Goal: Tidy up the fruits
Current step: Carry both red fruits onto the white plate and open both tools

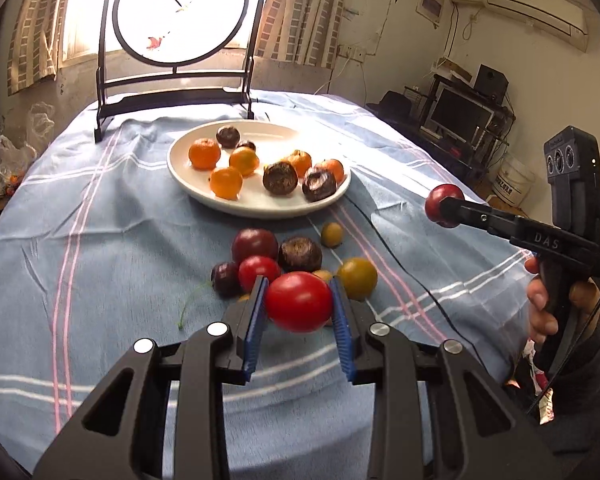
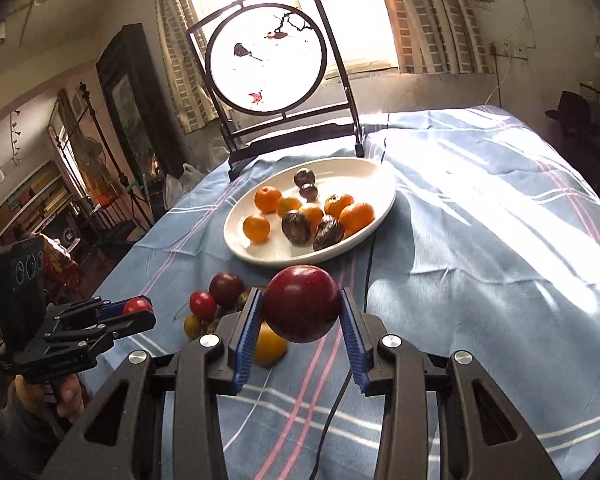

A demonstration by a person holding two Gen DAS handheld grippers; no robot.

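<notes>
Left gripper [image 1: 299, 300] clamps a red tomato [image 1: 298, 302]; right gripper [image 2: 300, 308] clamps a dark red plum [image 2: 302, 304], both lifted off the bench. White plate [image 2: 260, 258] lies straight ahead of each, beyond the loose fruit, the right gripper looking nearer

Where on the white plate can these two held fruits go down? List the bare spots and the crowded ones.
The white plate has bare room along its near-left rim, in front of the oranges, and along its far-right rim past the small dark fruits. Its middle is crowded with oranges and dark fruits. The red tomato sits in the left gripper, the dark red plum in the right gripper.
</notes>
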